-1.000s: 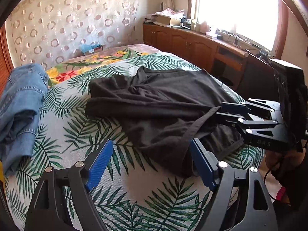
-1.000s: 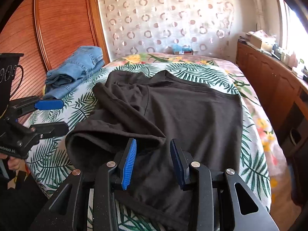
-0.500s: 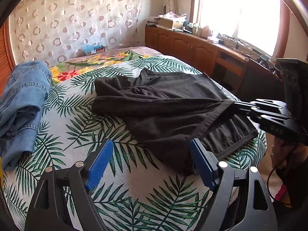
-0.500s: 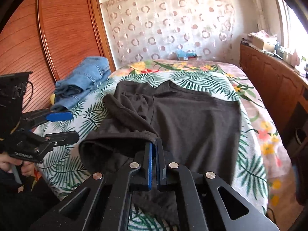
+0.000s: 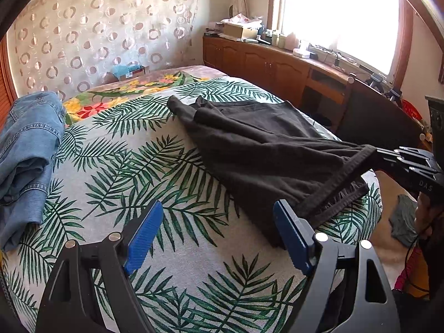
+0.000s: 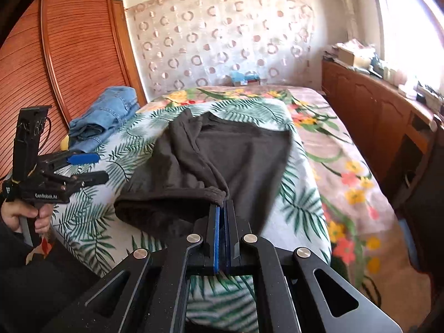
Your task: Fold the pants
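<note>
Your right gripper (image 6: 222,208) is closed on the waistband of the dark grey cotton pants (image 6: 236,155) — they stretch lengthwise toward the curtain; your left gripper (image 5: 216,230) stands open, empty.

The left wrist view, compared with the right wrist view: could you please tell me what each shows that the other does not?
Only the left wrist view shows the bright window and a grey cloth on the floor. Only the right wrist view shows the slatted red-brown wooden wardrobe door and the hand holding the left gripper, whose jaws stand open. Both show the black pants on the palm-leaf bedspread, their waistband clamped in the shut right gripper, and the blue denim garment.
</note>
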`<state>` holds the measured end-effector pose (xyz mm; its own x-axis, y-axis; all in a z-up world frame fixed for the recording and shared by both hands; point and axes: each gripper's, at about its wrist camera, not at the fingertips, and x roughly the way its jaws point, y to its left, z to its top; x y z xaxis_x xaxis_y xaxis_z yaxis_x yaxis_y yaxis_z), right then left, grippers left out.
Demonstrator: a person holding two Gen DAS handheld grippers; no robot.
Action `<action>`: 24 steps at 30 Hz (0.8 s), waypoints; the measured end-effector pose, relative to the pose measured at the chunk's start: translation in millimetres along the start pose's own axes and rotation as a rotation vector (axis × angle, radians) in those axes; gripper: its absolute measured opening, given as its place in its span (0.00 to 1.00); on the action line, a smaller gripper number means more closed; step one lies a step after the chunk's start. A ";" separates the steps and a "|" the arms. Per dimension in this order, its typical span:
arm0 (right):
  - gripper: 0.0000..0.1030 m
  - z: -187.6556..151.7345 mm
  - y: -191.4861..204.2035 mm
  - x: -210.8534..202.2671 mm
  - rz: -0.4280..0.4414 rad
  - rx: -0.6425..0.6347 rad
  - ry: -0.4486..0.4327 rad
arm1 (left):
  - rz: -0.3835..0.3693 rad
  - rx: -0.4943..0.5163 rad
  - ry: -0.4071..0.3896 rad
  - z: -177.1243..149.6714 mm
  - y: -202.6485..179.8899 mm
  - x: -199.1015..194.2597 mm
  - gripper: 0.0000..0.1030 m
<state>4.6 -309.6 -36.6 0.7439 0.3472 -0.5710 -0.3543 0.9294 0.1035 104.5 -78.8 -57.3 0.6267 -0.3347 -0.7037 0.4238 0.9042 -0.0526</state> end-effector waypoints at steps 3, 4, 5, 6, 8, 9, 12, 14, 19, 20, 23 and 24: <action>0.02 -5.2 -1.7 -3.7 -0.004 0.006 0.026 | 0.001 0.009 0.007 -0.1 -3.1 2.4 0.80; 0.02 -4.7 0.1 -1.7 -0.003 0.006 0.036 | 0.000 0.010 0.008 -0.2 -3.8 2.9 0.80; 0.02 -6.9 0.7 -1.3 -0.002 0.006 0.045 | -0.001 0.010 0.008 -0.4 -4.1 3.2 0.80; 0.02 -9.3 1.9 0.0 -0.001 0.006 0.053 | -0.002 0.010 0.009 -0.4 -4.4 3.5 0.80; 0.02 -9.6 0.8 0.3 -0.006 0.008 0.063 | -0.003 0.011 0.011 -0.8 -5.1 4.6 0.80; 0.02 -9.3 -2.2 2.7 -0.010 0.011 0.069 | -0.003 0.013 0.012 -1.3 -5.6 5.2 0.80; 0.02 -9.3 -5.4 2.6 -0.009 0.026 0.077 | -0.002 0.015 0.016 -2.2 -6.6 7.2 0.80; 0.02 -8.6 -7.6 2.3 -0.002 0.038 0.078 | -0.002 0.013 0.016 -2.9 -7.2 7.7 0.80; 0.02 -11.0 -14.8 7.0 0.007 0.051 0.103 | 0.000 0.006 0.017 -4.4 -6.0 8.4 0.80; 0.03 -10.0 -15.4 6.8 0.006 0.051 0.105 | 0.003 0.006 0.017 -4.6 -5.5 8.4 0.80; 0.10 -7.0 -18.8 4.1 0.003 0.054 0.105 | 0.009 -0.004 0.016 -5.0 -3.1 7.5 0.80; 0.12 -5.9 -19.9 1.8 -0.003 0.054 0.103 | 0.010 -0.008 0.013 -5.2 -1.8 6.8 0.80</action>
<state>9.6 -328.2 -44.5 0.6822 0.3318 -0.6515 -0.3189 0.9369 0.1433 104.6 -81.3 -65.7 0.6224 -0.3218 -0.7135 0.4117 0.9099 -0.0512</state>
